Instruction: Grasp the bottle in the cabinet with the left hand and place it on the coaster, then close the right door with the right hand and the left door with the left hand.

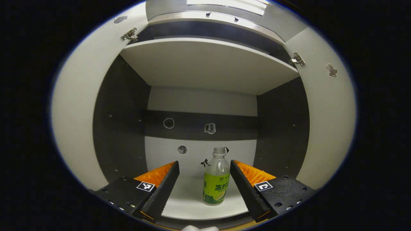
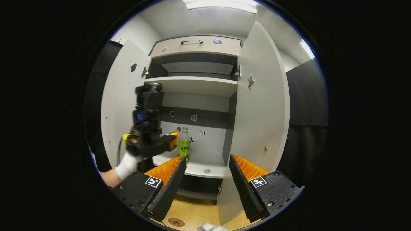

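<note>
Drawer w/ handle [image 2: 191, 41] up top

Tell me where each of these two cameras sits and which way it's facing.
Left gripper view: rides the left gripper, close inside the white open cabinet, facing its back wall; its open fingers flank the clear green-labelled bottle.
Right gripper view: rides the right gripper, farther back over the wooden table, facing the cabinet front; its open fingers show, plus the left gripper and a white-gloved hand.
Shared: bottle, shelf, both open doors.
</note>
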{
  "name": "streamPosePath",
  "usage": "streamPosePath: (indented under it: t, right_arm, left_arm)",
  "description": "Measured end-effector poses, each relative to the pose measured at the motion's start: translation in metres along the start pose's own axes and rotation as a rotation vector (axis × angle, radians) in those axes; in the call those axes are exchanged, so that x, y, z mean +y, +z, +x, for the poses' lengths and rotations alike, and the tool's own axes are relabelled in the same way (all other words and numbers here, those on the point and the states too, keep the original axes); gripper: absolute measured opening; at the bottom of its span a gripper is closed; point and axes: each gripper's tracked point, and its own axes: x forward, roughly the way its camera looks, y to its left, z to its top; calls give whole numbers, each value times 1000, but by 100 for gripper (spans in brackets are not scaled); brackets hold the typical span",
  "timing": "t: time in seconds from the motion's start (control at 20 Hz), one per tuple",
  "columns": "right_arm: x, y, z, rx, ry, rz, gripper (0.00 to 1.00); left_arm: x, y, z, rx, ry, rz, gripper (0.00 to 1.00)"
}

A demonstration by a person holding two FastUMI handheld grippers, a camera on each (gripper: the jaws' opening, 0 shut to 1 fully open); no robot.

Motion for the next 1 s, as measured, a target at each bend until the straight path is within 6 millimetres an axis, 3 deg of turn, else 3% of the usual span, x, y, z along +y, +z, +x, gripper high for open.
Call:
streamPosePath:
  t: [0.25, 0.35, 0.55, 0.6, 0.65, 0.75, 0.9, 1.0]
  right_arm:
    - [-3, -13, 0, 57, -23, -16, 83]
    - [-7, -19, -3, 62, -28, -13, 83]
    - [-9, -27, -10, 78, -18, -4, 83]
    - [-12, -28, -14, 76, -16, -9, 83]
    - [-14, -26, -16, 70, -18, -10, 83]
    - [-18, -26, -24, 63, -12, -5, 83]
    - [-25, -25, -35, 43, -6, 3, 83]
    - [-28, -27, -41, 37, -5, 9, 83]
  left_arm:
    - [-13, -42, 54, 52, 20, -17, 97]
    - [-6, -50, 63, 52, 46, -8, 97]
    - [-12, -56, 79, 65, 44, 23, 95]
    - [-9, -56, 81, 70, 54, 42, 86]
    - [-9, -55, 75, 81, 52, 49, 75]
    - [-14, -44, 54, 72, 28, 22, 74]
    - [-22, -25, 6, 38, -30, 7, 77]
    - [-25, -21, -32, 27, -65, 27, 73]
